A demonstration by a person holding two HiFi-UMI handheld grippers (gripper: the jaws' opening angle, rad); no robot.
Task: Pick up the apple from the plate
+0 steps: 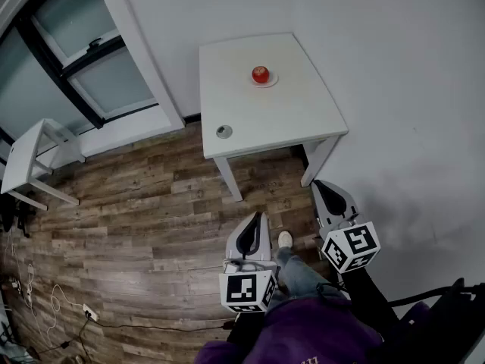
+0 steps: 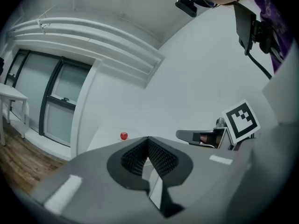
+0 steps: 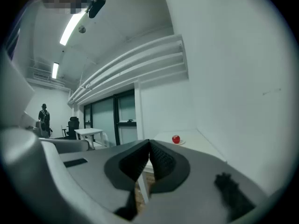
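A red apple (image 1: 260, 73) sits on a small white plate (image 1: 264, 83) near the far side of a white square table (image 1: 303, 112). The apple also shows small and distant in the left gripper view (image 2: 123, 136) and in the right gripper view (image 3: 175, 139). My left gripper (image 1: 252, 222) hangs over the wooden floor well short of the table, jaws shut and empty. My right gripper (image 1: 324, 187) is beside the table's near right leg, also shut with nothing between its jaws.
A small round grey object (image 1: 223, 132) lies at the table's near left corner. A second white table (image 1: 30, 161) stands at the left by the windows (image 1: 98, 59). Cables (image 1: 45, 309) lie on the wooden floor at lower left. A white wall (image 1: 409, 89) runs along the right.
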